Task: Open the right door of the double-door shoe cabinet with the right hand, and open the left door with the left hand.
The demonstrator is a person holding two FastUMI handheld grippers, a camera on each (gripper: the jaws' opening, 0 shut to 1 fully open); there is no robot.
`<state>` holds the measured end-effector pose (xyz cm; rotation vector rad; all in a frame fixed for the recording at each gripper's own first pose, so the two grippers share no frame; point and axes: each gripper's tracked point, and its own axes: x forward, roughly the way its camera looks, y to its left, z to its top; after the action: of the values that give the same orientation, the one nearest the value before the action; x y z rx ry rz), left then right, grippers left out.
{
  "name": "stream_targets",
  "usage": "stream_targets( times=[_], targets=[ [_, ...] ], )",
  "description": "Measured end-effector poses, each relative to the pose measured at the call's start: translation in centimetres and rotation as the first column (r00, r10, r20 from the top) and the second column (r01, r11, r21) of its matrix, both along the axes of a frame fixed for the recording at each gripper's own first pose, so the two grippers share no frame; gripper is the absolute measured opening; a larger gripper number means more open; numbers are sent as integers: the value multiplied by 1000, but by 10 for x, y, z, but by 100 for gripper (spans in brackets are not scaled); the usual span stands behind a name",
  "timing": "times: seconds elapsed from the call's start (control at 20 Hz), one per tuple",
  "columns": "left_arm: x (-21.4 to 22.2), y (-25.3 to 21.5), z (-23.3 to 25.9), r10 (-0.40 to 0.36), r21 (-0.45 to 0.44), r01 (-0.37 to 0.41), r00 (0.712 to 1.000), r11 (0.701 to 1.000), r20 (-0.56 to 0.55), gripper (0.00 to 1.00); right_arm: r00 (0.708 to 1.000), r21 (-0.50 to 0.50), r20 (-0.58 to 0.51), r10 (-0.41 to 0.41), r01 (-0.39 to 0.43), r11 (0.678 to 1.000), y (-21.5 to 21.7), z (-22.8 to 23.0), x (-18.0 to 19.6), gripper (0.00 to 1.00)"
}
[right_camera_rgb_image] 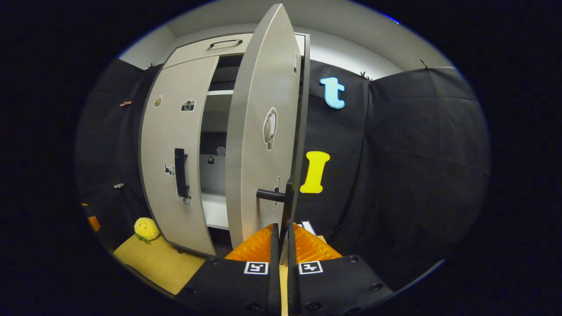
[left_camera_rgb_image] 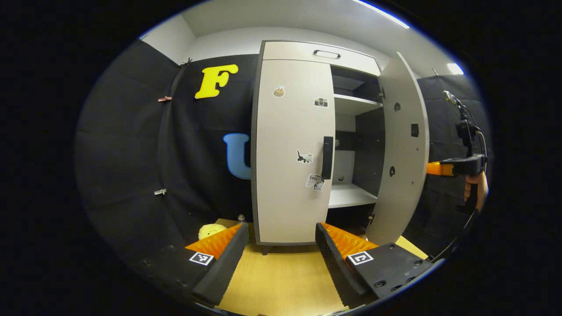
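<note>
Cabinet point(left_camera_rgb_image: 292, 149) stands on a wooden floor point(left_camera_rgb_image: 281, 281) against the black booth wall. Its right door point(left_camera_rgb_image: 404, 145) is swung open, showing white shelves point(left_camera_rgb_image: 353, 105) inside; its left door point(left_camera_rgb_image: 292, 151) is closed, with a dark vertical handle point(left_camera_rgb_image: 327, 157) near its inner edge and several stickers on its face. The left gripper point(left_camera_rgb_image: 281, 243) hovers in front of the left door, fingers wide apart, gripping nothing. The right gripper point(right_camera_rgb_image: 283, 232) has its fingers pressed nearly together on the lower end of the right door's handle point(right_camera_rgb_image: 287, 206), at the door's free edge. A yellow plush toy point(right_camera_rgb_image: 146, 229) lies on the floor left of the cabinet.
</note>
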<state>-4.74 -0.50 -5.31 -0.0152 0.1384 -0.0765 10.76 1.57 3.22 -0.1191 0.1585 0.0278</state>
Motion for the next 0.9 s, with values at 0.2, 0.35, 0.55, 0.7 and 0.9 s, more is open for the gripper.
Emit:
stream_targets(
  times=[0.2,0.35,0.55,0.7,0.9],
  targets=[
    [-14,-18,2,78,3,-78,997,997,1,95,1000,61,10,17,-18,998,-20,-1,6,5],
    [-22,-40,-1,111,7,-110,994,994,-13,95,996,143,2,91,-90,986,-9,0,4,5],
    [-32,-70,-5,128,19,-128,991,992,-25,95,991,148,19,131,-133,980,-12,2,-2,5],
    [-30,-84,-4,130,14,-130,991,991,-23,95,987,144,49,156,-161,976,-14,6,-18,5],
    [-6,-86,10,107,25,-108,994,994,7,95,987,150,70,146,-155,976,-15,5,-32,5]
  ],
)
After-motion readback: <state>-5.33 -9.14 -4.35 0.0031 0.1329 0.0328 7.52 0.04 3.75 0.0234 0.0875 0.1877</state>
